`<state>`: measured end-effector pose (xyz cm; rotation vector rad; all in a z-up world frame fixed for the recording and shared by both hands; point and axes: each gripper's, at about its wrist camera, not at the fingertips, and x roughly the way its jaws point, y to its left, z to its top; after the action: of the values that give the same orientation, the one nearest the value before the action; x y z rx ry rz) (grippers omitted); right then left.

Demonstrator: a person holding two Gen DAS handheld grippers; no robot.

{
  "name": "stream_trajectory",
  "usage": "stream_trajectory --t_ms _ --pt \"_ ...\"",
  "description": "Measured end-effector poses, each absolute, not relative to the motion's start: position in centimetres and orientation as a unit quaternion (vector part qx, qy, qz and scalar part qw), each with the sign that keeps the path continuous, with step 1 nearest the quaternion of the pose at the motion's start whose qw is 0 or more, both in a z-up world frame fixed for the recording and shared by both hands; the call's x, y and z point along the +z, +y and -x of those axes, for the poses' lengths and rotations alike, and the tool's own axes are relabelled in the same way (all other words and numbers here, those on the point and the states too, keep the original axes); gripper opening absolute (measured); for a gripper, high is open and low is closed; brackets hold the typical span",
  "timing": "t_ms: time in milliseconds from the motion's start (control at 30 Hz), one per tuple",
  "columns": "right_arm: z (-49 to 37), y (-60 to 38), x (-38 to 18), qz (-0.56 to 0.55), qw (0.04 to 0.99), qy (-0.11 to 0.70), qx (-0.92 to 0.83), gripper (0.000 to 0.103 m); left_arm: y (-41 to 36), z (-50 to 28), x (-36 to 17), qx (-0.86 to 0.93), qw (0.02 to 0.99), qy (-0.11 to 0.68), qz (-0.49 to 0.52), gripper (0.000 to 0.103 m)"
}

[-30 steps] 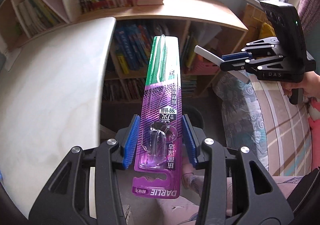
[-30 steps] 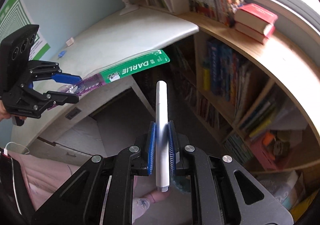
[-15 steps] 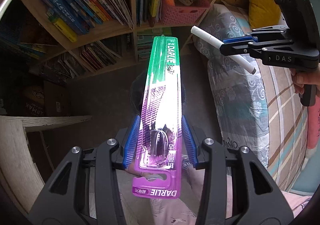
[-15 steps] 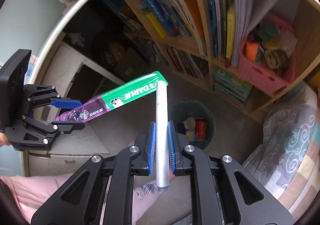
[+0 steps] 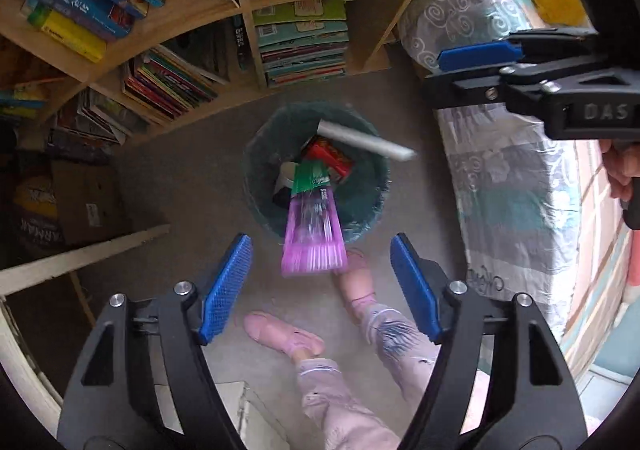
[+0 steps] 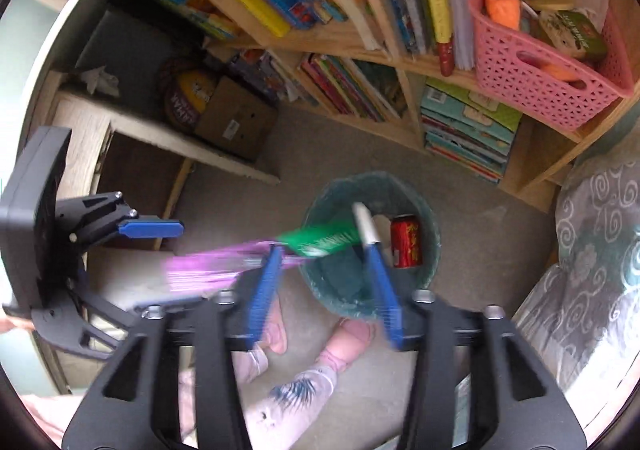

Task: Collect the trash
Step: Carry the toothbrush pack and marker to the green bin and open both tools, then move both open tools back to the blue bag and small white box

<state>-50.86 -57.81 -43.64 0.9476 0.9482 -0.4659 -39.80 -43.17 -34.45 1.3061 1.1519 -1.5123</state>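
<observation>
My left gripper (image 5: 320, 250) hangs straight above a dark green trash bin (image 5: 260, 177), its jaws opening. The purple and green toothbrush package (image 5: 314, 226) has left the blue pads and falls, blurred, green end first into the bin. My right gripper (image 6: 324, 250) is also opening, and the white pen (image 6: 366, 223) slips off its right finger over the bin (image 6: 434, 246). In the left wrist view the pen (image 5: 366, 139) lies across the bin mouth, with the right gripper (image 5: 444, 77) at the upper right. A red can (image 6: 405, 244) lies inside the bin. The left gripper (image 6: 132, 270) shows at the left edge.
A wooden bookshelf (image 5: 200, 9) packed with books curves behind the bin, holding a pink basket (image 6: 552, 61). A cardboard box (image 6: 236, 121) sits under the desk at left. A patterned quilt (image 5: 500, 169) lies to the right. The person's slippered feet (image 5: 280, 334) stand just before the bin.
Both grippers sank toward the bin and their jaws opened. The toothbrush package and the white pen have left the pads and are dropping into the bin.
</observation>
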Motion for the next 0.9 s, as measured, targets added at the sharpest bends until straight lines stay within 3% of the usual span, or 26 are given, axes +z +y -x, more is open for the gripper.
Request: stream_trajectory --t_ms 733,900 --pt "52.8 -57.0 -40.7 -0.432 0.757 0.434 -0.231 0.055 -43.4 39.4 -30.6 -0.616 0.417 0.435 -0.507 0.071" --pt "52.6 -56.6 -38.8 -0.422 0.768 0.427 -0.225 0.055 -42.9 39.4 -28.7 -0.628 0.42 0.43 -0.494 0.076"
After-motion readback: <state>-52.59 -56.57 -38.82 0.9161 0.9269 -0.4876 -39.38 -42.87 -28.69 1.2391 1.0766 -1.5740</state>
